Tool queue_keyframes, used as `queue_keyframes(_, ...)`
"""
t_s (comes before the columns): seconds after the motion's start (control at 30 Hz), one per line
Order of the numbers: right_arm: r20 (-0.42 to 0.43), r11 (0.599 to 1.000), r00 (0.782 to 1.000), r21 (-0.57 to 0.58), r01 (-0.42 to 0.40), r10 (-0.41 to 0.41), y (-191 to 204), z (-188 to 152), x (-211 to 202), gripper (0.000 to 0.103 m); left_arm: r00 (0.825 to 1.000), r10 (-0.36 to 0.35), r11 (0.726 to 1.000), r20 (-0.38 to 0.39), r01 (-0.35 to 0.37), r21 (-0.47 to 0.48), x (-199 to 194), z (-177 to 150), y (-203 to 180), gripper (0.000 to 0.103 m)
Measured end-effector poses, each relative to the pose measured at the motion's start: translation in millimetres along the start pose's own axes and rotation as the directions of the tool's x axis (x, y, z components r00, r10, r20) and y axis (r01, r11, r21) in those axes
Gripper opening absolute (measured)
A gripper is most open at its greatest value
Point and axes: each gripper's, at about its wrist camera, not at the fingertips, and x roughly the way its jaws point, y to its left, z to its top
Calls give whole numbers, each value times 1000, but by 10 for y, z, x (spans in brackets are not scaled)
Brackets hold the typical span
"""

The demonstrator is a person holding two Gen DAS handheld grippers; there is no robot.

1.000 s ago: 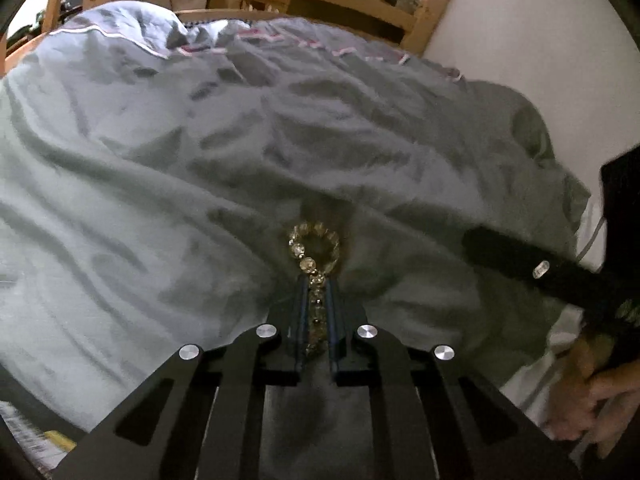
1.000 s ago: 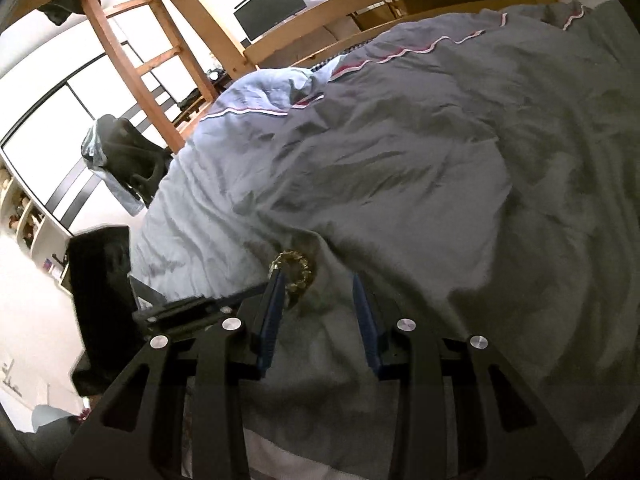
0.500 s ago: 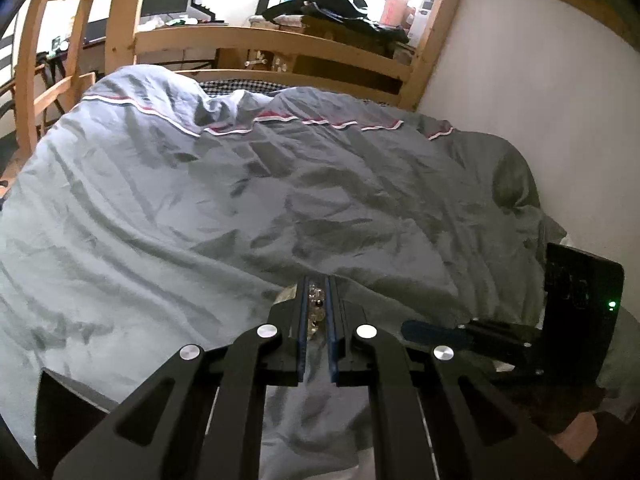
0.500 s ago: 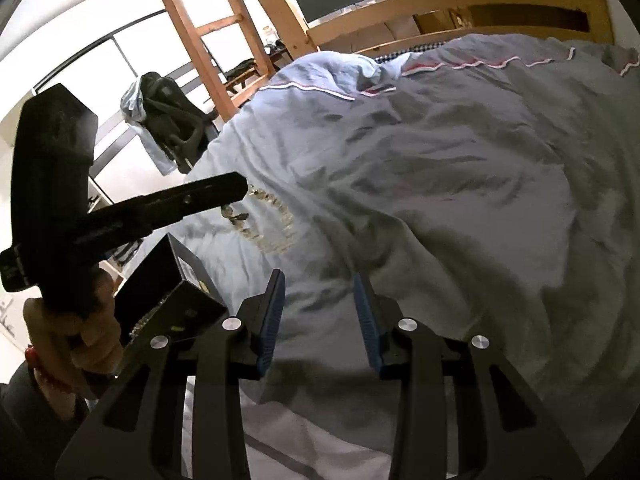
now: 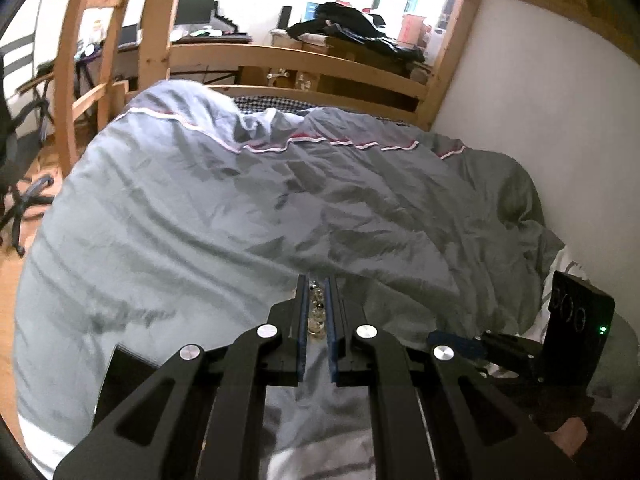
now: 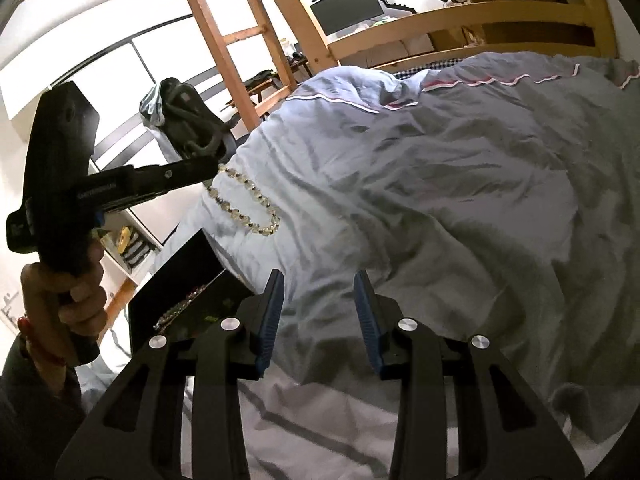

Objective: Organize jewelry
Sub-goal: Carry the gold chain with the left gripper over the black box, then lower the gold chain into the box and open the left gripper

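Note:
My left gripper (image 5: 317,280) is shut on a beaded bracelet (image 5: 316,312), whose clear and dark beads show between the blue pads. In the right wrist view the bracelet (image 6: 250,208) hangs as a loop from the left gripper (image 6: 216,166), held up above the grey duvet (image 6: 440,184). A black jewelry box (image 6: 180,300) stands open below it, with another beaded piece (image 6: 176,312) inside. My right gripper (image 6: 319,280) is open and empty, low over the duvet near the box.
The duvet (image 5: 224,216) covers a wooden-framed bed (image 5: 304,60). A white wall (image 5: 540,112) runs along the right. A wooden ladder (image 6: 228,40) and an office chair (image 6: 188,120) stand at the left. The right gripper's body (image 5: 576,344) shows at lower right.
My left gripper has lifted the bracelet off the duvet and carried it up and toward the box. The right gripper has drawn back from the spot and stays open.

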Motion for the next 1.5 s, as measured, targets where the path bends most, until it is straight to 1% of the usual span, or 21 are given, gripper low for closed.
queue_keyframes(0.07, -2, 1000, 1000, -3, 4, -4, 38, -23, -22, 41, 1000, 16, 1000, -8, -16, 4, -68, -77, 19, 8)
queue_keyframes(0.27, 4, 999, 1000, -32, 6, -6, 161, -41, -98, 41, 999, 38, 999, 6, -38, 18, -361, -235, 72, 8)
queue_keyframes(0.43, 17, 997, 999, -75, -25, 27, 330, -22, -118, 41, 998, 68, 997, 18, -68, 38, -652, -402, 164, 8)
queue_keyframes(0.6, -1, 990, 999, -131, -54, 54, 551, -46, -63, 44, 994, 111, 993, 15, -112, 39, -802, -561, 323, 8)
queue_keyframes(0.73, -30, 983, 997, -167, -73, 69, 702, -99, 20, 45, 991, 129, 991, 22, -130, 37, -942, -647, 482, 8)
queue_keyframes(0.87, -58, 978, 995, -191, -87, 77, 805, -169, 117, 45, 986, 159, 987, 55, -158, -17, -1138, -707, 769, 8)
queue_keyframes(1.0, -91, 971, 992, -217, -104, 86, 895, -255, 221, 45, 979, 193, 980, 70, -189, -62, -1210, -740, 989, 8)
queue_keyframes(1.07, -108, 966, 989, -226, -121, 99, 940, -302, 276, 46, 981, 182, 980, 74, -175, -91, -1212, -758, 1085, 8)
queue_keyframes(1.13, -125, 963, 986, -232, -136, 109, 981, -356, 339, 46, 986, 157, 980, 59, -148, -129, -1169, -775, 1203, 8)
queue_keyframes(1.23, -158, 956, 980, -247, -161, 125, 1051, -450, 448, 46, 989, 142, 979, 38, -135, -150, -1126, -810, 1315, 8)
queue_keyframes(1.3, -177, 949, 975, -261, -178, 135, 1096, -497, 497, 46, 993, 116, 981, 29, -110, -160, -1107, -831, 1357, 8)
queue_keyframes(1.4, -204, 939, 965, -268, -214, 162, 1152, -578, 551, 46, 997, 79, 986, 26, -75, -147, -1097, -851, 1342, 8)
queue_keyframes(1.5, -225, 937, 960, -269, -224, 165, 1168, -646, 587, 46, 999, 29, 991, 26, -25, -131, -1088, -875, 1288, 8)
